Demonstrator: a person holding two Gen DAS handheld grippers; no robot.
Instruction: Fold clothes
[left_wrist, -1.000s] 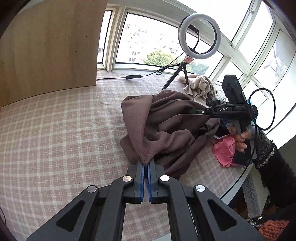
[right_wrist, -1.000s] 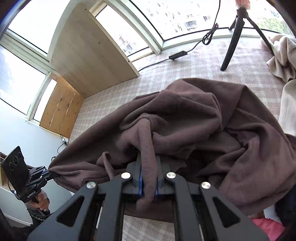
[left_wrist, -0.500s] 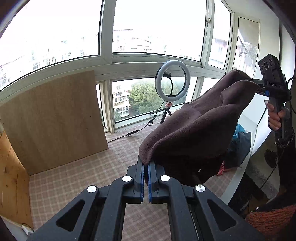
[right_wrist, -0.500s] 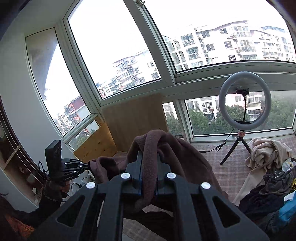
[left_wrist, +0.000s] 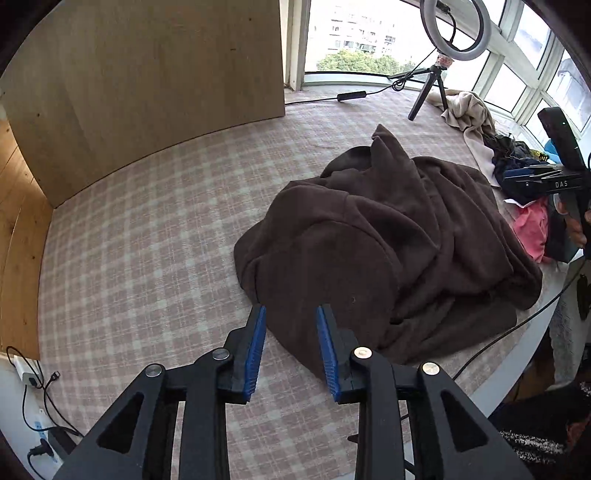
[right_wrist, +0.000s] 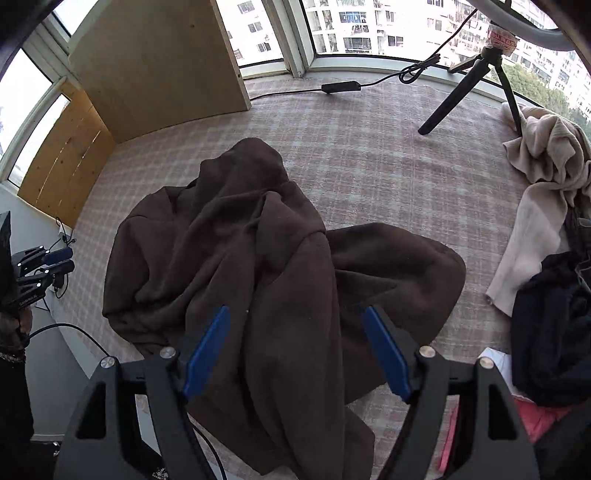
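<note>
Both claws stand apart and empty: the left gripper (left_wrist: 291, 345) hovers just over the near edge of the dark brown fleece garment (left_wrist: 384, 243), the right gripper (right_wrist: 295, 350) above its draped middle. That garment lies crumpled in a rumpled heap on the pink checked cloth surface (left_wrist: 147, 229), not folded. I judge the step in hand to be spreading it flat, which calls for finding and pinching an edge or corner.

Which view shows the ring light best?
The left wrist view: the ring light shows as an almost full circle on its tripod by the window. The right wrist view cuts it off at the top edge, leaving only a sliver of ring above the tripod legs.
</note>
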